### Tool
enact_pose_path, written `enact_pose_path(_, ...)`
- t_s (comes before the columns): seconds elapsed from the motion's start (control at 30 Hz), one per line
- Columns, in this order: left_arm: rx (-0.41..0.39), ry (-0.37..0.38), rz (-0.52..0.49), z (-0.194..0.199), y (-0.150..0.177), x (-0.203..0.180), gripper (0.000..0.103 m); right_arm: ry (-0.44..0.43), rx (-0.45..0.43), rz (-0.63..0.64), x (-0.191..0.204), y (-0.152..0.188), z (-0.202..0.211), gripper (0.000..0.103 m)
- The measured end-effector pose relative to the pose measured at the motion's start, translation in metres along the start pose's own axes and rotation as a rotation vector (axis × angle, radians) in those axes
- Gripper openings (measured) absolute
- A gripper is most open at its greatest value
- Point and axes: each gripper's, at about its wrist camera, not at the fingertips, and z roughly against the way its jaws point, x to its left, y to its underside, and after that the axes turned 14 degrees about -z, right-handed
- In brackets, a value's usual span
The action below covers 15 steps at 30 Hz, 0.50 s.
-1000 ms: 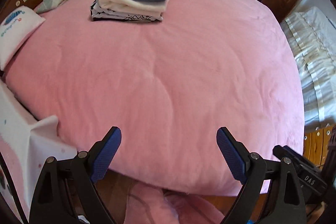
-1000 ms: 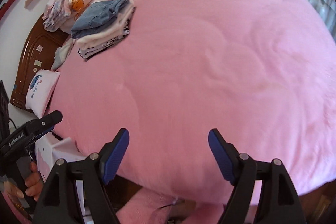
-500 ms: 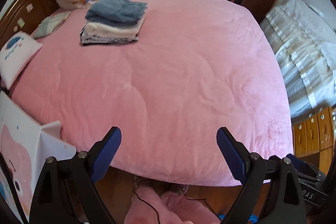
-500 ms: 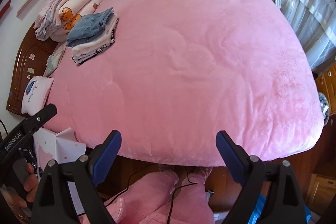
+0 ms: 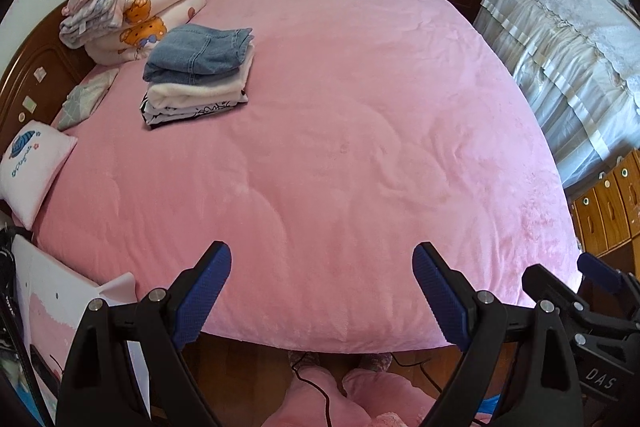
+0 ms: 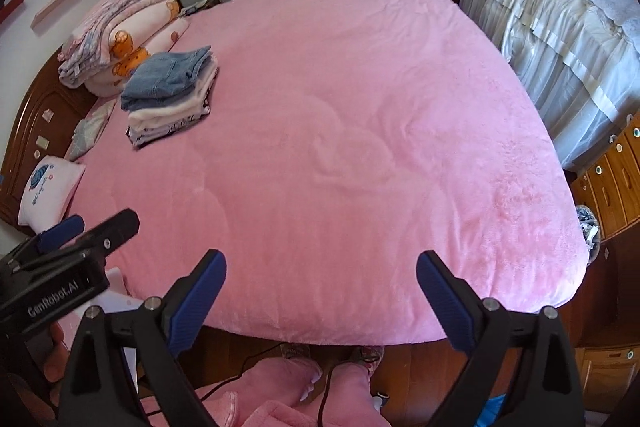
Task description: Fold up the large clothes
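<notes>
**Both claws empty above the pink bed**

The left gripper (image 5: 322, 291) is wide open and holds nothing; the right gripper (image 6: 322, 301) is opening, nothing between its jaws; the folded clothes stack (image 5: 198, 75) sits far off by the quilts (image 5: 132, 11), probably to leave bed (image 5: 360, 147) room for folding.

Most of the pink bed cover (image 5: 360, 147) lies bare ahead of my tools, from the near edge through the centre and right of the frame. The upper left is blocked: a stack of folded clothes (image 5: 198, 75) sits there, with rolled quilts (image 5: 132, 15) behind it and a small pillow (image 5: 30, 167) at the left edge. A draped white bed (image 5: 560, 67) closes the right side.
</notes>
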Motion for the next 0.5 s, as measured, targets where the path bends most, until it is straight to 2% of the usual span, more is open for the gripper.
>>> enact_pose_path(0.1, 0.004, 0.003, -0.022, -0.0003, 0.0008, -0.0036, 0.092, 0.0, -0.02, 0.0, 0.0029, 0.0025, 0.0038, 0.103)
enact_pose_path(0.33, -0.01, -0.029, -0.034, 0.0039, 0.0013, -0.0066, 0.102, 0.021, -0.032, 0.019, 0.0067, 0.0055, 0.0079, 0.103)
enact_pose_path(0.5, 0.007, -0.016, -0.025, 0.0011, 0.0041, -0.0068, 0.102, 0.025, -0.033, 0.02, 0.0056, 0.0054, 0.0085, 0.103)
